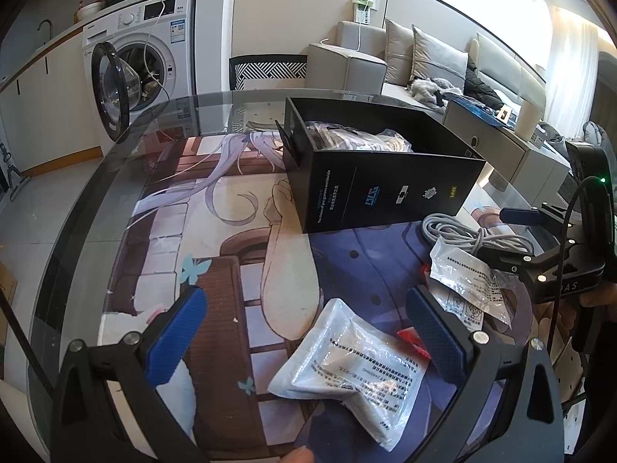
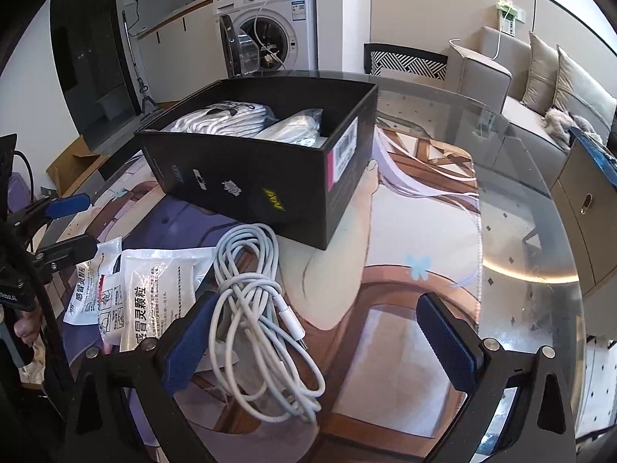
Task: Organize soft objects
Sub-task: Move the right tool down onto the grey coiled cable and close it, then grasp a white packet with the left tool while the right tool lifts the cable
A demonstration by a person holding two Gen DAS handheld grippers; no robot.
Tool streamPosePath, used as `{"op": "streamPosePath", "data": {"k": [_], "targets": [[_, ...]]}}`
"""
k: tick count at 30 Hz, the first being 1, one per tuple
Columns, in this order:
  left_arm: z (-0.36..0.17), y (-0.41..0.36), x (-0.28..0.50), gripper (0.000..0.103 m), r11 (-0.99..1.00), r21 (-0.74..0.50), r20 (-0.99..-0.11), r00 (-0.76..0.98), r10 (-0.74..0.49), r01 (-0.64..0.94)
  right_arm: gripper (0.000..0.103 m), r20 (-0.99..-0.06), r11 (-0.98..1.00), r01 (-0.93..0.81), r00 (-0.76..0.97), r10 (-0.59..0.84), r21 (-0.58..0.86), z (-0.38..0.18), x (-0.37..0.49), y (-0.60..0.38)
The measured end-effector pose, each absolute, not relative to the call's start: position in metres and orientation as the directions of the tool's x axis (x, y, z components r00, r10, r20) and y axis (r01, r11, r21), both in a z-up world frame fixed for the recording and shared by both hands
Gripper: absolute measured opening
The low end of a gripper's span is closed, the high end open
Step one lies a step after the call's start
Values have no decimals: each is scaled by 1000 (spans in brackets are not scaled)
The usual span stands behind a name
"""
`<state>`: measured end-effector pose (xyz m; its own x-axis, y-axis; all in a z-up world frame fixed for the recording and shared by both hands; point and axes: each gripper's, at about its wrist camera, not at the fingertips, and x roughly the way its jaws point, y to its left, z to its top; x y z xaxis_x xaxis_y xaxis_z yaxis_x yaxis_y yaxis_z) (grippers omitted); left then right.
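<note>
White cable (image 2: 262,316) lies between your spread right gripper (image 2: 320,332) fingers; sachet (image 1: 347,366) between your spread left gripper (image 1: 304,332). Black box (image 2: 270,177) holds bagged items.

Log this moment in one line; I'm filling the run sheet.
left gripper: open over packet | right gripper: open over cable | box: part filled

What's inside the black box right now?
The black box holds a bundle of white cord and a clear plastic packet; whatever lies beneath them is covered.
</note>
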<state>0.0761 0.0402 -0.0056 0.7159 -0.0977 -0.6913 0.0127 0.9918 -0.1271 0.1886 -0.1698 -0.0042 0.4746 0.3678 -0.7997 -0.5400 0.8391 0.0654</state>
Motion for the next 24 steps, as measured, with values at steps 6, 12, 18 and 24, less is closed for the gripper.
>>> {"op": "streamPosePath", "data": {"k": [6,12,18,24], "targets": [[-7,41,75,103,992,-129,-693,715,-97,9,78,-801,803,-592,447,399,71,-6,182,-160],[-8,42,75,103,991,-130,-695,713,-96,6,52,-788,767,-633,419,452,104,-5,177,-157],[-8,45,70,103,991,-133,-693,714,-96,4,34,-776,743,-662,414,476,102,-3,170,-157],[-8,46,67,103,991,-132,-696,711,-104,16,32,-752,734,-672,434,496,97,8,163,-164]]}}
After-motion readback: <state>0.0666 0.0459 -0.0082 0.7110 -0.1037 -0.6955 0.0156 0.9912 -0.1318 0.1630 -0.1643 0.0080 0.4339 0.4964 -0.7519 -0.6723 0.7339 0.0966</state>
